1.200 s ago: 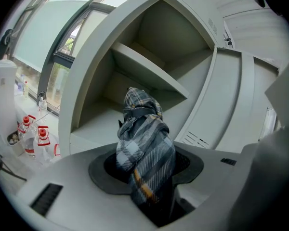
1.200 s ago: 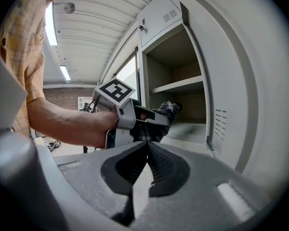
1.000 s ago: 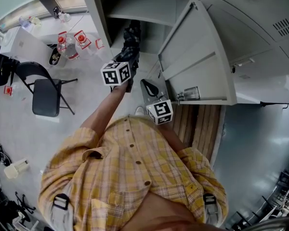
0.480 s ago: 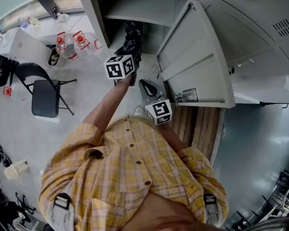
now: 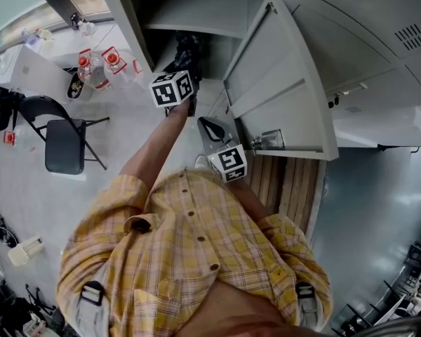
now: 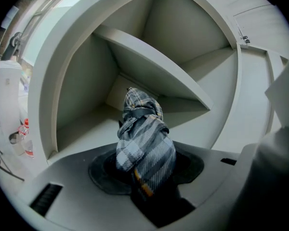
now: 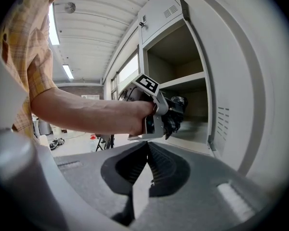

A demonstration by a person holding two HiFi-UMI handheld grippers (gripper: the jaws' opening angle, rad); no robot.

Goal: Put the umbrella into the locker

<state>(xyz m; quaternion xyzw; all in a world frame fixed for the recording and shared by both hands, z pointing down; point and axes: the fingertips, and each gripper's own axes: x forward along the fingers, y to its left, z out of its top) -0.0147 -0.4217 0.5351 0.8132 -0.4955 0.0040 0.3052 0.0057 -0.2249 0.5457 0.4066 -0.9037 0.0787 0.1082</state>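
The umbrella (image 6: 144, 141), folded and strapped in its plaid cloth, is clamped by its near end in the left tool (image 6: 145, 184), whose jaws are closed narrow on the bundle. Its free end points forward and slightly down into the locker (image 5: 130, 20). It stands at the mouth of the lower compartment, below the shelf (image 6: 154, 64) and above the compartment floor (image 6: 84, 129), touching neither as far as can be seen. Held by one end, the umbrella enters lengthwise, which probably suits the depth of the bay. The right tool (image 7: 145, 170) has its jaws pressed together on nothing and hangs outside, beside the open door (image 5: 281, 83); it likely stands clear so that the left arm has the opening alone. Edges to mind: the shelf's front lip above, the locker's left wall (image 6: 43, 95), and the door edge at the right. Open room lies ahead beneath the shelf, where the floor appears bare. A chair (image 5: 63, 142) and a bench (image 5: 35, 65) stand well apart at the left.
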